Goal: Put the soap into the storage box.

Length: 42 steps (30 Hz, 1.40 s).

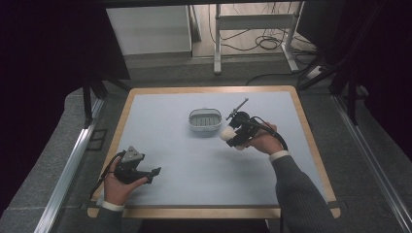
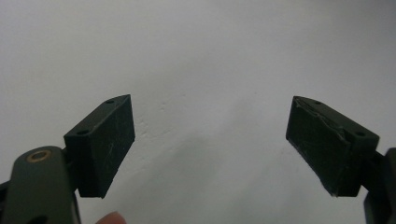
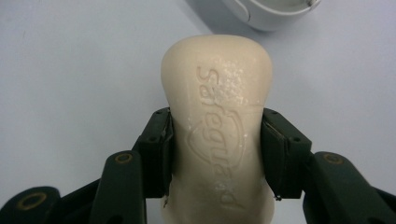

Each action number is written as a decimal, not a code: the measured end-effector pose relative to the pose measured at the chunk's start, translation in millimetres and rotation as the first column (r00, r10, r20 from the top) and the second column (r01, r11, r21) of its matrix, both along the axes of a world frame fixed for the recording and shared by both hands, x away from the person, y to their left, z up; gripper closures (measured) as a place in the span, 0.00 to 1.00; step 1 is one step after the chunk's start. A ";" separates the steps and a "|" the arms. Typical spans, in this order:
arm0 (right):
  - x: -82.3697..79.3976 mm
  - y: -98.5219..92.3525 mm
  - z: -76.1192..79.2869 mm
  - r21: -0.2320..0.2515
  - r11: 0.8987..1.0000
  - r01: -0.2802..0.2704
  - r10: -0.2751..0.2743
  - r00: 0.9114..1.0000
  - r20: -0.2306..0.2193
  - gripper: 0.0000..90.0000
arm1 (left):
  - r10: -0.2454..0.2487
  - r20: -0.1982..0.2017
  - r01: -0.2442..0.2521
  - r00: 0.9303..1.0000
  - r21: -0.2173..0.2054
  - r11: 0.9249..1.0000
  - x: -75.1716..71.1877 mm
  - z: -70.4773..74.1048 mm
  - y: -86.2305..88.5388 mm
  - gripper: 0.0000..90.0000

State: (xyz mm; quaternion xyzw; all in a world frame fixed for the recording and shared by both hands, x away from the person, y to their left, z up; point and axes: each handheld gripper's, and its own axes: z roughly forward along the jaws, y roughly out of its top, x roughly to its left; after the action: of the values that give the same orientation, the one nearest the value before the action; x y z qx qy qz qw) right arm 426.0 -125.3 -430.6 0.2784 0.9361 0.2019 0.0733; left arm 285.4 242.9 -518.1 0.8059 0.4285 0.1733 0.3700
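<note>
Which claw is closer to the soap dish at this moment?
Right. The right claw, shut on the soap bar, sits just beside the soap dish on its right; the left claw is open near the table's front-left.

One soap bar (image 3: 216, 126), one dish (image 1: 205, 120), two grippers, seemingly.

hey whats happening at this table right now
A person holds a gripper in each hand. The right gripper is shut on a cream bar of soap, held just short of a small white soap dish near the middle of the table. The left gripper is open, holding nothing, low over the table's near left corner.
</note>
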 end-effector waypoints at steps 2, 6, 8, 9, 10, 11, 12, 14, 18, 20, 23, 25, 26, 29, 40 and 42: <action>3.8 2.2 1.6 -0.003 1.000 -0.005 0.005 1.000 0.003 0.54 | -0.001 -0.001 0.001 1.000 0.000 1.000 0.2 0.0 0.3 0.18; 11.6 6.8 3.9 -0.003 1.000 -0.011 0.011 1.000 0.009 0.54 | -0.001 -0.002 0.001 1.000 -0.004 1.000 0.1 0.3 -0.1 0.18; 15.4 8.9 4.9 -0.008 1.000 -0.017 0.017 1.000 0.013 0.54 | -0.001 -0.002 0.001 1.000 -0.004 1.000 0.0 0.6 -0.1 0.18; 16.8 9.6 5.1 -0.009 1.000 -0.018 0.018 1.000 0.011 0.54 | -0.001 -0.001 0.001 1.000 -0.004 1.000 -0.1 0.6 0.0 0.18; 19.0 10.8 5.7 -0.007 1.000 -0.018 0.018 1.000 0.011 0.54 | -0.002 -0.001 0.002 1.000 -0.004 1.000 -0.2 0.7 0.0 0.18; 20.8 11.2 6.2 -0.002 1.000 -0.019 0.019 1.000 0.011 0.54 | -0.002 -0.001 0.002 1.000 -0.004 1.000 -0.2 0.7 0.0 0.18; 22.6 11.8 6.8 0.001 1.000 -0.015 0.015 1.000 0.007 0.54 | -0.002 -0.001 0.002 1.000 -0.005 1.000 -0.1 0.6 -0.1 0.18; 26.0 13.3 7.9 -0.002 1.000 -0.015 0.015 1.000 0.010 0.54 | -0.006 -0.004 0.006 1.000 -0.008 1.000 -0.2 0.8 -0.3 0.18; 32.3 15.7 10.6 -0.001 1.000 -0.009 0.009 1.000 0.009 0.54 | -0.009 0.000 0.009 1.000 -0.017 1.000 -0.5 2.5 0.0 0.18; 35.3 16.8 10.6 0.010 1.000 -0.008 0.008 1.000 0.003 0.54 | -0.006 -0.003 0.006 1.000 -0.013 1.000 -0.3 1.6 0.1 0.18; 40.4 18.7 9.2 -0.011 1.000 -0.014 0.014 1.000 0.002 0.54 | -0.005 -0.002 0.004 1.000 -0.016 1.000 -0.4 1.7 0.6 0.18; 43.2 18.6 9.1 -0.007 1.000 -0.010 0.010 1.000 0.001 0.54 | -0.005 -0.002 0.005 1.000 -0.018 1.000 -0.2 1.8 0.8 0.18; 44.5 18.4 9.2 -0.005 1.000 -0.010 0.010 1.000 -0.002 0.54 | -0.004 -0.002 0.004 1.000 -0.014 1.000 -0.1 1.6 0.9 0.18; 48.0 18.8 8.5 -0.012 1.000 -0.020 0.020 1.000 -0.002 0.54 | -0.006 -0.005 0.006 1.000 -0.014 1.000 0.1 0.7 0.0 0.18; 61.7 25.3 9.7 -0.027 0.999 -0.045 0.045 0.999 0.018 0.54 | -0.013 -0.008 0.013 1.000 -0.004 1.000 1.2 -1.0 -1.8 0.18; 65.1 26.4 10.3 -0.022 0.998 -0.052 0.052 0.998 0.018 0.54 | -0.013 -0.008 0.013 1.000 -0.003 1.000 1.1 -0.9 -1.7 0.18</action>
State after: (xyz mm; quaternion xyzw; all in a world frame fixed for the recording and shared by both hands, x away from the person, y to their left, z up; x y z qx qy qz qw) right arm 491.1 -98.9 -420.3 0.2512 0.9445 0.1961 0.0797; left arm 286.5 241.2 -519.0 0.8088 0.4251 0.1668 0.3707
